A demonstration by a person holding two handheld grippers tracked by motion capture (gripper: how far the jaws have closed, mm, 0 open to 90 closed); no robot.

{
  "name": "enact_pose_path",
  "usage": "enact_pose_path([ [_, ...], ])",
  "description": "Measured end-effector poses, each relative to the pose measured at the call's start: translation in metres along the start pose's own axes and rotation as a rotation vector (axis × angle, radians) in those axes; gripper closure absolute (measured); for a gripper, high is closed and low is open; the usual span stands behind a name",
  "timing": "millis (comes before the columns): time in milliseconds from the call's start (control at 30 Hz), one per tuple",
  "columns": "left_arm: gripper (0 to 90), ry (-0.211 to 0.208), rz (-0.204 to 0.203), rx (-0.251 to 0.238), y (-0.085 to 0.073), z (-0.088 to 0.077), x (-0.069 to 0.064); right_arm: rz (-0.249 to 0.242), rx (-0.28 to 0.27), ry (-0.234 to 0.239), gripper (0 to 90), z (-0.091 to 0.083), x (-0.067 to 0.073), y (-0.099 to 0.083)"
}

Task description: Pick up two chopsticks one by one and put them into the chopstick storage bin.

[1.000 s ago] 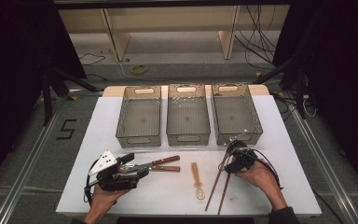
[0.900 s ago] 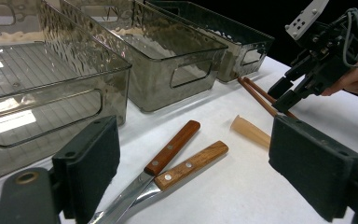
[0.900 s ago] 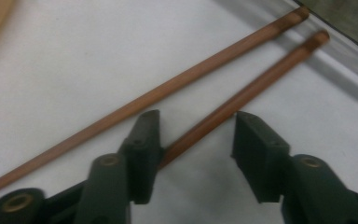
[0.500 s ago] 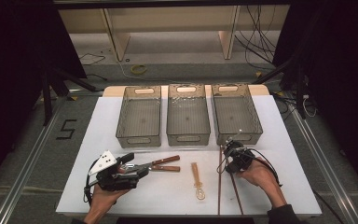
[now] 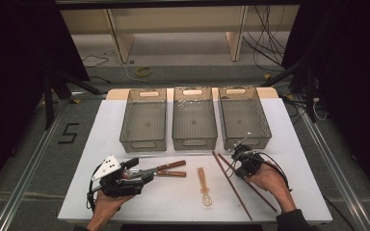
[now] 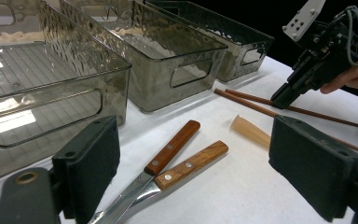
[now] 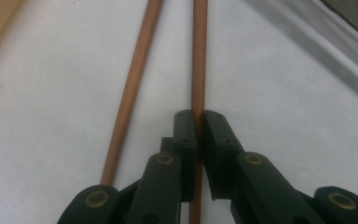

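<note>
Two brown chopsticks (image 5: 233,187) lie slanted on the white table (image 5: 294,139). My right gripper (image 5: 235,165) has just been closing and is now shut on the right-hand chopstick (image 7: 198,70), which runs between its pads; the other chopstick (image 7: 130,93) lies free beside it. My left gripper (image 5: 143,174) stands open, its jaws wide apart on either side of two wooden-handled knives (image 6: 177,156) that lie flat on the table, not pressed. A pale wooden spoon (image 5: 204,185) rests between the knives and the chopsticks.
Three smoky clear bins (image 5: 143,144) (image 5: 194,143) (image 5: 244,142) stand side by side behind the utensils, with nothing seen inside. In the left gripper view the right gripper (image 6: 280,100) shows farther off. Dark floor and cables surround the table.
The right gripper's jaws closed onto one chopstick. Both chopsticks swung, their near ends going from lower left to lower right. The left gripper and knives kept still.
</note>
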State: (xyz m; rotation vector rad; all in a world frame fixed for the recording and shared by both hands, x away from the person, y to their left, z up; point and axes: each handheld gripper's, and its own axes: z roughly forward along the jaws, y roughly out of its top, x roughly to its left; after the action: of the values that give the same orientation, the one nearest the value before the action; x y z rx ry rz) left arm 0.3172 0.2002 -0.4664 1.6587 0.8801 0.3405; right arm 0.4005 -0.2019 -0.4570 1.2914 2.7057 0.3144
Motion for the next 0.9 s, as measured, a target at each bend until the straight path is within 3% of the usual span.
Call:
enact_pose_path([
  [233,15.7,-0.003,0.002,0.004,0.0,0.0,0.001,-0.026,0.0,0.0,84.7,-0.001,0.0,0.0],
  [500,15.7,-0.027,0.0,0.029,0.003,0.004,0.001,-0.076,-0.059,-0.002,84.8,-0.018,0.007,0.002],
  [633,15.8,-0.08,0.018,0.089,0.01,0.014,-0.004,-0.159,-0.105,0.019,84.8,-0.032,0.023,0.007],
  [767,15.8,-0.12,0.083,0.146,0.021,0.025,-0.013,-0.249,-0.13,0.038,84.8,-0.042,0.042,0.013],
  [800,16.0,-0.12,0.083,0.146,0.021,0.025,-0.013,-0.249,-0.13,0.038,84.8,-0.042,0.042,0.013],
  [833,16.3,-0.14,0.126,0.176,0.027,0.032,-0.018,-0.299,-0.136,0.045,84.8,-0.044,0.054,0.015],
  [867,16.3,-0.14,0.126,0.176,0.027,0.032,-0.018,-0.324,-0.136,0.053,84.8,-0.046,0.059,0.016],
  [900,16.3,-0.158,0.16,0.205,0.031,0.039,-0.023,-0.352,-0.136,0.059,84.8,-0.047,0.065,0.017],
])
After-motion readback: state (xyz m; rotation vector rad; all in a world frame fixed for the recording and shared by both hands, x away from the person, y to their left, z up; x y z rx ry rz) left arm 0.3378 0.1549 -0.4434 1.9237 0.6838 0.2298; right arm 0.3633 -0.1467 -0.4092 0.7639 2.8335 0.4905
